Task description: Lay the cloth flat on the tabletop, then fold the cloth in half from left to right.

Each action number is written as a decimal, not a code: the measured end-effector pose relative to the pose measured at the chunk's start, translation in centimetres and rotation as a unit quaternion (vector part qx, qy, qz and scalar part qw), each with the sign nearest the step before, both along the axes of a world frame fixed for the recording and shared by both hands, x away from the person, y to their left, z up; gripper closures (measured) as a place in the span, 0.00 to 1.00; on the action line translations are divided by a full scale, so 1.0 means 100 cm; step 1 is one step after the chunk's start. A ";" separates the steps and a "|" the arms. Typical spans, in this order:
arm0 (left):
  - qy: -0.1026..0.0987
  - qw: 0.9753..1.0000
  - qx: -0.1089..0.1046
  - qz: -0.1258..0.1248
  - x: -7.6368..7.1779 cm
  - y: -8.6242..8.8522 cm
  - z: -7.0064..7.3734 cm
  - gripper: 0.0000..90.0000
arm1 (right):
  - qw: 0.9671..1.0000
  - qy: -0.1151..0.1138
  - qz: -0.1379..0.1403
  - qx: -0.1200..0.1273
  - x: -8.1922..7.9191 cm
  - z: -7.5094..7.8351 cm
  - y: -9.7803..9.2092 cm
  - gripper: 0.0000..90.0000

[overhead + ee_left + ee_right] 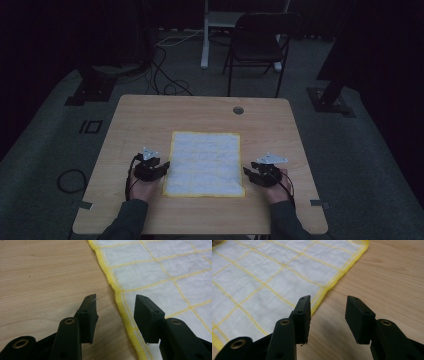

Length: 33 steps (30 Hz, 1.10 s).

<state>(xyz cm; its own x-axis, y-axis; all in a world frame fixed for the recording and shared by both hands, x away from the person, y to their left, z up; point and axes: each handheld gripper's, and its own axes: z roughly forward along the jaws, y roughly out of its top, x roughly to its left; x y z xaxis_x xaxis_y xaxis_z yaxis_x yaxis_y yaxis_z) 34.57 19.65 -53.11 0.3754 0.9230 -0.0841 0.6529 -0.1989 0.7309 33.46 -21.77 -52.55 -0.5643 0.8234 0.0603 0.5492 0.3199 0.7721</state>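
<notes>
Flanking the white cloth (204, 164) on the bench (130, 115), both claws spread and empty.
Left claw (115, 305) and right claw (328, 305) should pinch the yellow hem squarely.

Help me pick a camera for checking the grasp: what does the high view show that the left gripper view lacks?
High view alone: the whole cloth flat on the table, both hands, the right tool, a chair. Left gripper view alone: the yellow grid stitching, the left tool open, astride the cloth's yellow hem. Both: cloth, table, left tool.
</notes>
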 end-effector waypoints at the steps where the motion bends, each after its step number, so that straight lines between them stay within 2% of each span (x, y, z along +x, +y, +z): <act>1: 0.001 1.000 0.001 0.001 0.000 0.000 0.000 0.60 | 1.000 0.000 -0.001 0.001 0.000 0.000 -0.001 0.62; 9: 0.009 1.000 0.011 0.003 0.005 -0.007 -0.007 0.58 | 1.000 0.001 -0.013 0.000 0.004 -0.002 -0.006 0.62; 19: 0.001 0.999 0.035 -0.002 0.008 -0.022 -0.008 0.56 | 1.000 0.004 -0.015 -0.008 0.004 -0.006 -0.007 0.62; 22: 0.004 0.999 0.033 0.004 0.010 -0.025 -0.008 0.57 | 1.000 0.004 -0.012 -0.012 0.005 -0.008 -0.005 0.62; 24: 0.006 0.999 0.034 0.005 0.011 -0.026 -0.007 0.59 | 1.000 0.005 -0.011 -0.016 0.005 -0.009 -0.004 0.62; 27: 0.007 1.000 0.029 0.004 0.010 -0.028 -0.007 0.70 | 1.000 0.007 -0.010 -0.016 0.005 -0.010 -0.003 0.62; 28: 0.012 1.000 0.022 0.000 0.008 -0.030 -0.006 0.70 | 1.000 0.007 -0.010 -0.017 0.005 -0.010 -0.003 0.62; 29: 0.023 1.000 0.002 -0.005 0.007 -0.027 -0.006 0.82 | 1.000 0.009 -0.009 -0.017 0.005 -0.011 -0.003 0.61; 30: 0.027 1.000 -0.009 -0.005 0.006 -0.026 -0.006 0.87 | 1.000 0.010 -0.010 -0.016 0.005 -0.011 -0.003 0.61; 33: 0.032 0.999 -0.020 -0.011 0.002 -0.018 -0.007 0.94 | 1.000 0.012 -0.010 -0.016 0.005 -0.012 -0.004 0.61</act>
<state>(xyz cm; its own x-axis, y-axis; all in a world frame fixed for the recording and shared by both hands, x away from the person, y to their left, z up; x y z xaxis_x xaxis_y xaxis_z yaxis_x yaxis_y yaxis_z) 34.73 17.81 -53.81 0.3883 0.9101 -0.1449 0.6938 -0.1852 0.6960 33.96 -22.15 -53.75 -0.5467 0.8360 0.0472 0.5737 0.3329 0.7484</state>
